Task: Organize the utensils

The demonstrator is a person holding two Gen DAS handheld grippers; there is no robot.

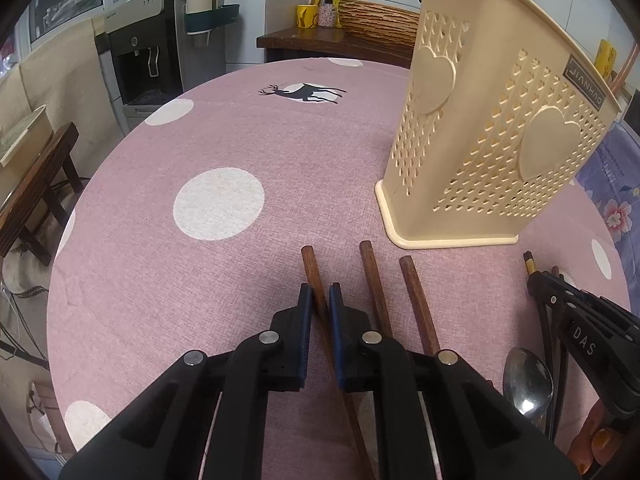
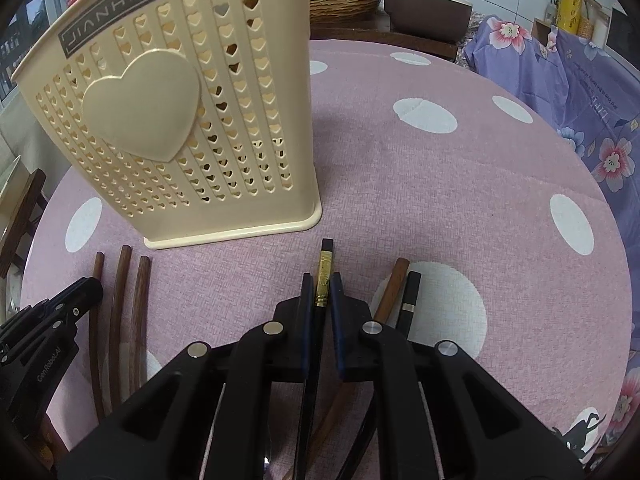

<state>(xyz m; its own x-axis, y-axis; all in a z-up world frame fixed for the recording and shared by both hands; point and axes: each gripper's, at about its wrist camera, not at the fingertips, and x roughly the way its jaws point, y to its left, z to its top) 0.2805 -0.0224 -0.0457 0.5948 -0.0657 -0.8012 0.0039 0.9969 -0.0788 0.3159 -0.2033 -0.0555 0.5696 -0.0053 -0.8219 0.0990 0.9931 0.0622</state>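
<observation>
A cream perforated utensil holder [image 1: 496, 128] with heart shapes stands upright on the pink dotted tablecloth [image 1: 224, 128]; the right wrist view shows the utensil holder [image 2: 176, 120] at upper left. My left gripper [image 1: 319, 300] is shut on a brown wooden chopstick [image 1: 311, 268] lying on the cloth. Two more brown chopsticks [image 1: 416, 300] lie just to its right. My right gripper [image 2: 322, 292] is shut on a black chopstick with a gold band [image 2: 325, 268]. A brown chopstick [image 2: 394, 288] and another black one [image 2: 410, 300] lie to its right. A metal spoon [image 1: 528, 384] lies near the right gripper.
A water dispenser [image 1: 144, 52] and a wooden chair [image 1: 36, 196] stand left of the table. A side table with cups and a woven basket [image 1: 376, 20] sits behind. A purple flowered cloth [image 2: 568, 92] hangs beyond the table's right edge.
</observation>
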